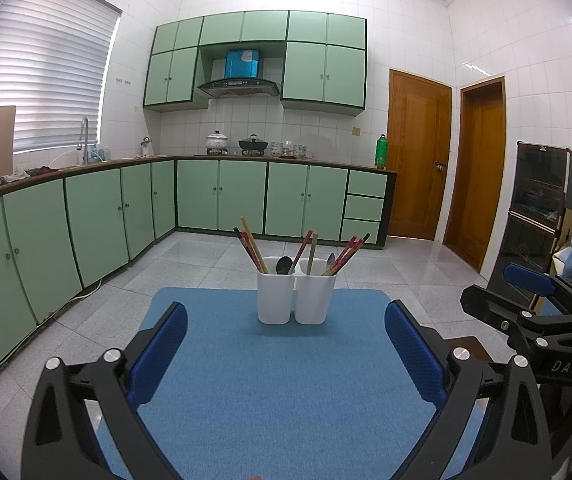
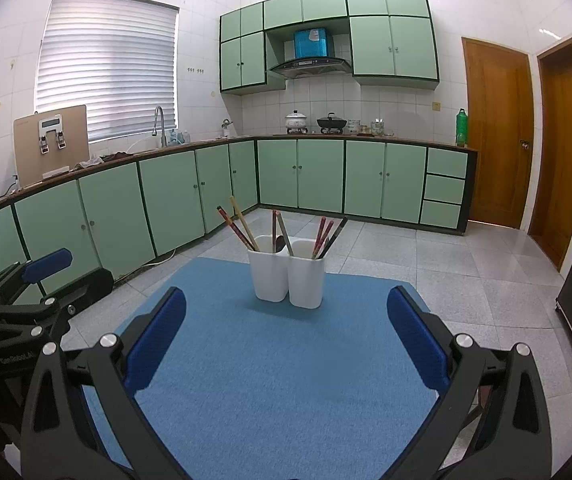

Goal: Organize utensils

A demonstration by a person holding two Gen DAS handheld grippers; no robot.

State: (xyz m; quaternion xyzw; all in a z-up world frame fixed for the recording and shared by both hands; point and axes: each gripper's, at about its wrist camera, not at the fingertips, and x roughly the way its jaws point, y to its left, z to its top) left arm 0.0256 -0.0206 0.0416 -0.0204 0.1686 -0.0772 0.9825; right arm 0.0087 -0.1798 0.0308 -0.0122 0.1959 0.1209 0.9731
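Blue pads are lining both fingers of the left hand-held gripper (image 1: 286, 344), which is hovering wide apart and holding nothing over the blue mat (image 1: 269, 392). The right hand-held gripper (image 2: 286, 340) is likewise gaping wide and empty above the same mat. Each one is showing at the edge of the other's view, partly cut off by the frame.

Two white cups (image 1: 296, 296) are standing upright and touching side by side at the mat's far edge, beyond both grippers. Chopsticks (image 1: 251, 246) are leaning out of both cups: about four in the left cup and four or five in the right, though the overlapping red ones are hard to count. Two dark spoons (image 1: 284, 265) are poking up, one per cup; in the right wrist view only one is showing. The table under the mat is hidden. Green cabinets (image 1: 221, 196) are lining the walls behind.
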